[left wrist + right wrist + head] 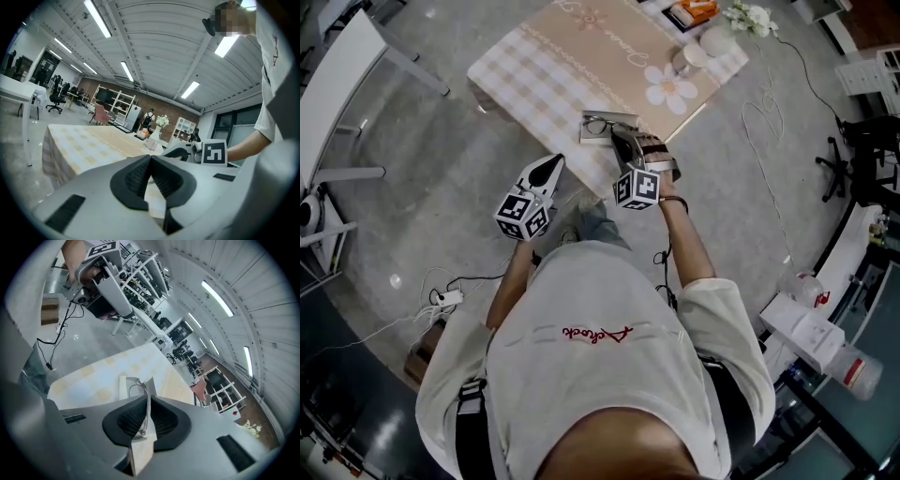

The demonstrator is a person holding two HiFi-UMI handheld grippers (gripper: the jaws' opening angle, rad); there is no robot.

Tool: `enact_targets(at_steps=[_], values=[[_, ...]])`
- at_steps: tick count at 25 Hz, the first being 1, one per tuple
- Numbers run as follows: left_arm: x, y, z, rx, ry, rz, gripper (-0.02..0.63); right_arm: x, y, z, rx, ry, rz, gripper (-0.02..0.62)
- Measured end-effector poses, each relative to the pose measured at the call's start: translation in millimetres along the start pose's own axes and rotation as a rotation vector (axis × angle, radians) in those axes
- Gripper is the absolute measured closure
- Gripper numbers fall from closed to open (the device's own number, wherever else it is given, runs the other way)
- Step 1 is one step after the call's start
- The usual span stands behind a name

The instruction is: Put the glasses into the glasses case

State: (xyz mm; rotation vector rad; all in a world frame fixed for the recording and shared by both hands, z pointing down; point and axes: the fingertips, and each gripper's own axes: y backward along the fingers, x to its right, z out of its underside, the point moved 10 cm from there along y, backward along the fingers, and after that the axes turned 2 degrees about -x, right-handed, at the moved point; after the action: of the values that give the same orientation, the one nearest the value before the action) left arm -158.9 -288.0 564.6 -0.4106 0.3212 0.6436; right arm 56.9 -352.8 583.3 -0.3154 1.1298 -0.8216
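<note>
The glasses case [624, 119] lies open near the front edge of the checked table [544, 75]. Dark-rimmed glasses [597, 125] sit over its left part. My right gripper [621, 141] reaches down to them. In the right gripper view it [148, 400] is shut on a thin metal arm of the glasses [139, 389], with the pale open case [123, 386] just beyond. My left gripper [553, 165] hangs off the table's front edge, to the left of the case. Its jaws [150, 158] are shut with nothing between them.
At the table's far end stand a white vase [715, 40], white flowers [752, 17] and an orange item [694, 11]. A power strip [447, 298] and cables lie on the floor. A white table [337, 75] stands at the left, an office chair [853, 159] at the right.
</note>
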Motion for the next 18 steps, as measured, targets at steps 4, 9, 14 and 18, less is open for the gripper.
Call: enact_targets(at_steps=[4, 9, 14, 18], values=[[7.1, 13.1, -3.4, 0.015, -0.036, 0.025, 0.58, -5.5, 21.3, -10.9, 0.009, -0.009, 0.069, 0.571], [22.5, 29.2, -6.9, 0.034, -0.081, 0.055, 0.581, -16.5, 52.4, -24.4, 0.034, -0.111, 0.129, 0.572], [36.5, 45.4, -9.1, 0.056, -0.122, 0.087, 0.58, -21.3, 90.0, -39.1, 0.125, -0.367, 0.213, 0.572], [47.2, 57.5, -8.1, 0.066, -0.145, 0.11, 0.581, -27.2, 121.5, -53.7, 0.244, -0.583, 0.267, 0.572]])
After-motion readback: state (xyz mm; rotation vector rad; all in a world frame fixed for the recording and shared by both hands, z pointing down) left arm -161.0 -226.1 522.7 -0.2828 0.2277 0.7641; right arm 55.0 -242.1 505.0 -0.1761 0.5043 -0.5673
